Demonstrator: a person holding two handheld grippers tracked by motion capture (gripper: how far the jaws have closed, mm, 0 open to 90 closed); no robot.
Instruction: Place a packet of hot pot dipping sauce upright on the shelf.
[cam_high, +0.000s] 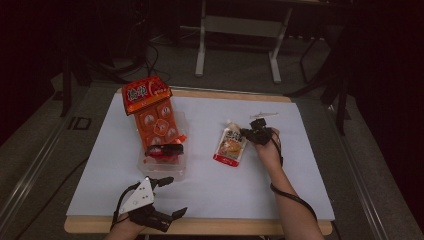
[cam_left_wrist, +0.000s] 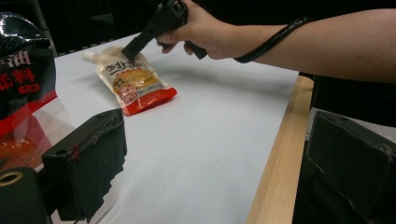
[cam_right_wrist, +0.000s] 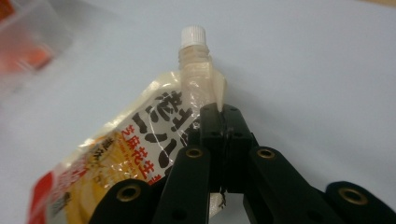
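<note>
Pouch grip: your right gripper (cam_right_wrist: 219, 122) clamps the cream, white-capped spouted plastic pouch (cam_right_wrist: 140, 149) near its neck on the white table sheet (cam_high: 280, 175); your left gripper (cam_high: 167, 196) rests apart, jaws wide.

Spouted pouch (cam_high: 230, 146) on table sheet (cam_high: 210, 185), right of snack packs (cam_high: 155, 117) in clear tub (cam_high: 165, 167).

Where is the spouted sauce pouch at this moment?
In the high view the sauce pouch lies right of centre on the white sheet, its top edge pinched by the right gripper.
</note>
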